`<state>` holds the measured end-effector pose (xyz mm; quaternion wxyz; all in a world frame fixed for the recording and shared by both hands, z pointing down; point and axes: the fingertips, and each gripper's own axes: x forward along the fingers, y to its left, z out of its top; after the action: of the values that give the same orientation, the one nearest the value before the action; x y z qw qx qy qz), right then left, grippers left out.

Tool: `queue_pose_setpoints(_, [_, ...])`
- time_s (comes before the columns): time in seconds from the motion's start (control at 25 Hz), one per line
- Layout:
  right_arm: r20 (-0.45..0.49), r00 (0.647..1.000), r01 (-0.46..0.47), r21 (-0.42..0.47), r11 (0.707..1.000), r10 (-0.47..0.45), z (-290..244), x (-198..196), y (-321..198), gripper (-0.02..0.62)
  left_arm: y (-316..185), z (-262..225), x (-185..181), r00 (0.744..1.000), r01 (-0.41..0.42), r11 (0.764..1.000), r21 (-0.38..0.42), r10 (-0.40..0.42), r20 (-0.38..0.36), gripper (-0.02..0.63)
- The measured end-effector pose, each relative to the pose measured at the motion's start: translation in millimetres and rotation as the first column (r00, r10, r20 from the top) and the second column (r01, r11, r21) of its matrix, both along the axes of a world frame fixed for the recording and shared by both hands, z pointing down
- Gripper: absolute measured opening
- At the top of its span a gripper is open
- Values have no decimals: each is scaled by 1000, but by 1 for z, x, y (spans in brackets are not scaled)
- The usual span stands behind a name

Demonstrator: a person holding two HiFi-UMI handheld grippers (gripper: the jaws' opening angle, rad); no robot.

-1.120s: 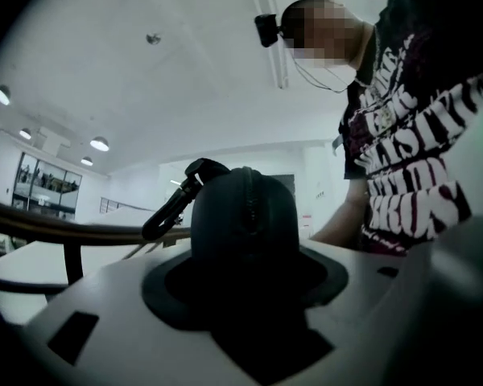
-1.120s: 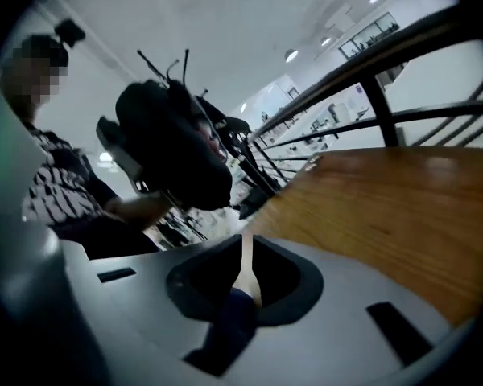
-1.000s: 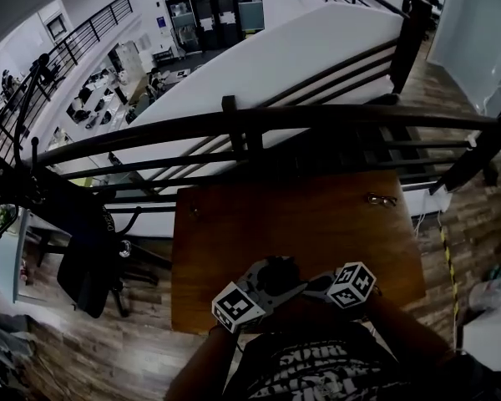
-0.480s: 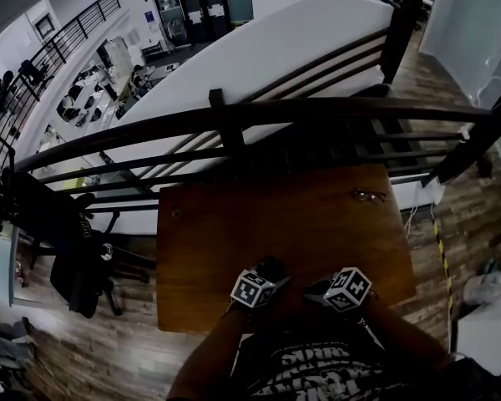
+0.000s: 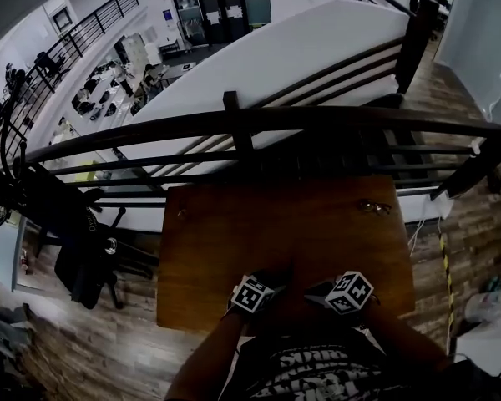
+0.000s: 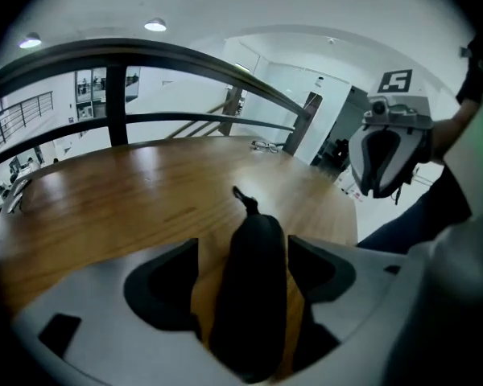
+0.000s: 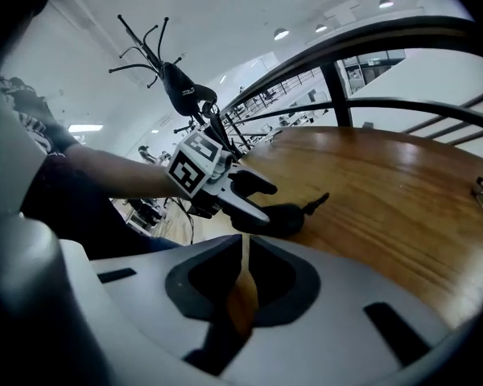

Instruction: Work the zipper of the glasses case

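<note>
A black glasses case (image 6: pixel 253 280) lies on the wooden table (image 6: pixel 129 199) near its front edge, its zipper pull (image 6: pixel 243 198) pointing away from me. My left gripper (image 6: pixel 243 260) straddles the case. Its jaws have just been opening, and bare wood shows on both sides between the pads and the case. From the right gripper view the left gripper (image 7: pixel 249 195) sits over the case (image 7: pixel 275 218). My right gripper (image 7: pixel 246 272) is shut with nothing in it, hovering to the right of the case. In the head view both grippers, left (image 5: pixel 263 286) and right (image 5: pixel 321 289), are at the near edge.
A pair of glasses (image 5: pixel 374 207) lies at the table's far right corner. A dark metal railing (image 5: pixel 259 124) runs just behind the table. A black chair (image 5: pixel 79 249) stands to the left on the wooden floor.
My left gripper has come down from a raised position to the table top with the case. The right gripper has shifted only slightly.
</note>
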<state>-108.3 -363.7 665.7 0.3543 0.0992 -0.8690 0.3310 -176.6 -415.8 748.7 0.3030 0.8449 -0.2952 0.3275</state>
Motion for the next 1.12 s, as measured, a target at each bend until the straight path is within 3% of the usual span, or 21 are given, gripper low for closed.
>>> queue_pose_setpoints(0.16, [28,997,-69,142,987,66,-21,1,-29,21,-9,-52,-8,991,93,991,93,-83,-106,334])
queue_pose_setpoints(0.28, [131,985,-153,314,937,117,-70,-10,-58,18,-22,-128,-23,957,216,944,248,-155,-244,333])
queue_pose_setpoints(0.36, [212,969,-213,444,870,129,-111,-17,-76,14,-28,-187,-31,933,284,883,374,-166,-319,317])
queue_pose_setpoints(0.44, [279,953,-262,556,789,120,-153,-23,-88,11,-29,-241,-38,926,325,801,503,-162,-341,192])
queue_pose_setpoints(0.6, [395,916,-352,694,628,76,-226,-41,-99,6,-29,-319,-55,905,416,630,656,-216,-367,50])
queue_pose_setpoints(0.64, [416,907,-372,711,596,68,-241,-46,-98,5,-28,-332,-60,892,447,588,674,-239,-383,11])
queue_pose_setpoints(0.72, [449,892,-403,733,548,55,-261,-55,-94,1,-24,-349,-69,875,484,520,704,-278,-396,8])
queue_pose_setpoints(0.8, [464,885,-415,746,520,42,-271,-64,-88,-2,-18,-358,-74,859,511,475,716,-306,-410,8])
queue_pose_setpoints(0.88, [463,885,-417,751,512,40,-271,-70,-83,-2,-13,-358,-78,851,524,466,713,-321,-415,8])
queue_pose_setpoints(1.04, [449,891,-417,744,522,71,-262,-78,-81,-2,-10,-353,-90,844,535,488,689,-332,-421,7])
queue_pose_setpoints(1.12, [441,893,-416,742,526,84,-258,-83,-80,-2,-9,-352,-95,853,522,492,697,-320,-413,8])
